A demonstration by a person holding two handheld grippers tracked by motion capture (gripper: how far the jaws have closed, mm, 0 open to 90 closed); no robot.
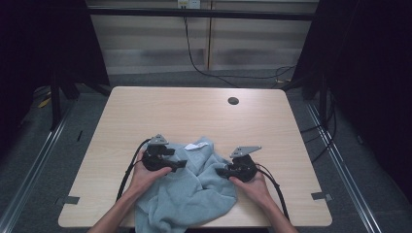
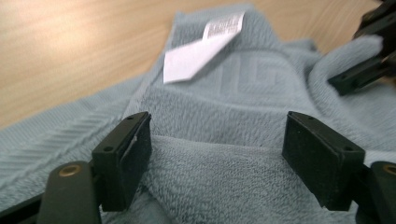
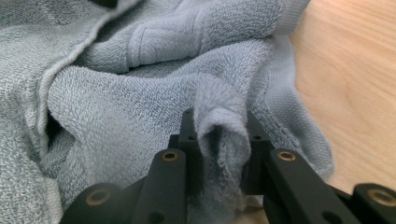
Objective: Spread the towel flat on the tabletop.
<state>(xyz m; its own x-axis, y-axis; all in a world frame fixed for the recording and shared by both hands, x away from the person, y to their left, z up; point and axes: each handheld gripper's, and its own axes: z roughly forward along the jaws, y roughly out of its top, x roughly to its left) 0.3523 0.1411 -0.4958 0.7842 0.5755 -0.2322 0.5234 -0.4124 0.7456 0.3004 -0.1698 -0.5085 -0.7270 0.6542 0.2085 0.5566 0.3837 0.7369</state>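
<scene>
Terry towel (image 1: 187,187) fold pinched by right tool (image 3: 219,154); left tool (image 2: 217,154) wide beside white label (image 2: 198,56). Thin grip may slip when lifted.

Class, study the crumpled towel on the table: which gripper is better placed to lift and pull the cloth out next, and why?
The right gripper: its jaws are pinched on a fold of the light blue towel. The left gripper stands open over the cloth, gripping nothing.

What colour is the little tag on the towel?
White, the folded tag on the light blue terry towel; clearest in the left gripper view.
</scene>
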